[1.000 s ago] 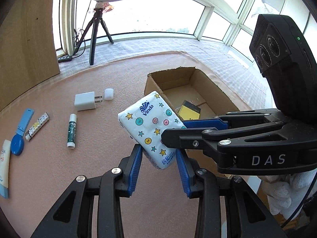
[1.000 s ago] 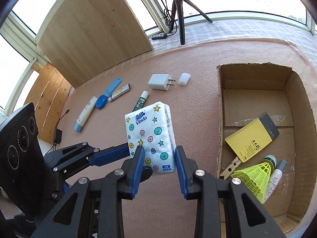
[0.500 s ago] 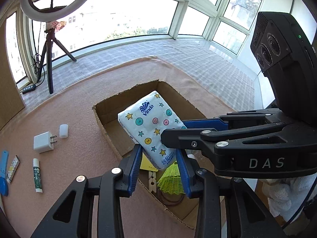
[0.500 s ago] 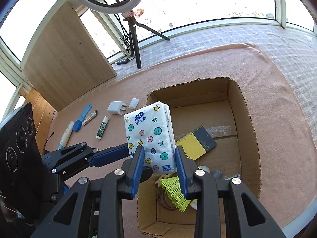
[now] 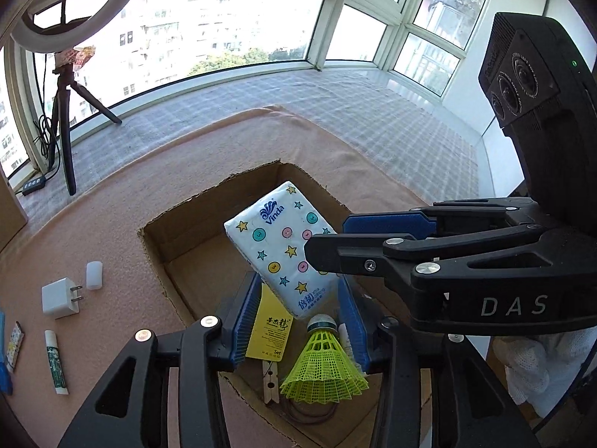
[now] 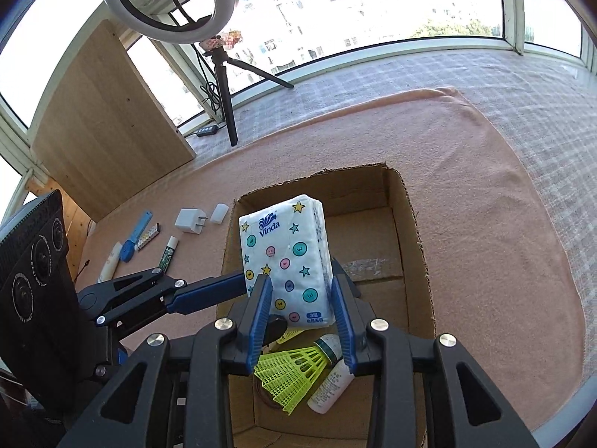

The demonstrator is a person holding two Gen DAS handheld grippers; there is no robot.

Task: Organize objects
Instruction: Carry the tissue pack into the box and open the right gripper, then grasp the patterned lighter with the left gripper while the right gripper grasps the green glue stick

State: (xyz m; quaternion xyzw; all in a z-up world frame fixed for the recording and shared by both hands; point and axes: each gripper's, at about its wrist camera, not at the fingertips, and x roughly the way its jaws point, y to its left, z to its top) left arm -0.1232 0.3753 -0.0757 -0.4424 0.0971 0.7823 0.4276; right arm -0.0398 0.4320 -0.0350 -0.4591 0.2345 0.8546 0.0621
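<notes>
Over the open brown cardboard box point(image 6: 418, 246), the white tissue pack printed with coloured stars and buttons point(image 6: 287, 250) hangs in the air, upright and slightly tilted, clear of the box floor.

My right hand-held gripper point(image 6: 301, 280) has the lower end of the pack between its blue pads. Its jaws have just been opening a little, yet as far as I can see the pads lie against the pack's two sides, pinching it.

My left hand-held gripper point(image 5: 298, 283) comes in from the other side, with the same lower end between its fingers. Its jaws have just been opening too and now stand spread – in the left wrist view there is a gap between its left pad and the pack.

Down in the box lie a yellow notebook with a black spine point(image 5: 270, 328), a neon-green plastic shuttlecock point(image 5: 324, 366), a wooden clothes peg point(image 5: 270, 380) and a small white bottle point(image 6: 332, 388); the shuttlecock's cork end touches the bottle.

The box sits on the table, which is covered with a pink cloth point(image 6: 485, 224). Left of the box on the cloth – well apart from it – lie a white plug charger point(image 5: 59, 296), a small white cap point(image 5: 94, 269) and a green-and-white stick tube point(image 5: 55, 362).
</notes>
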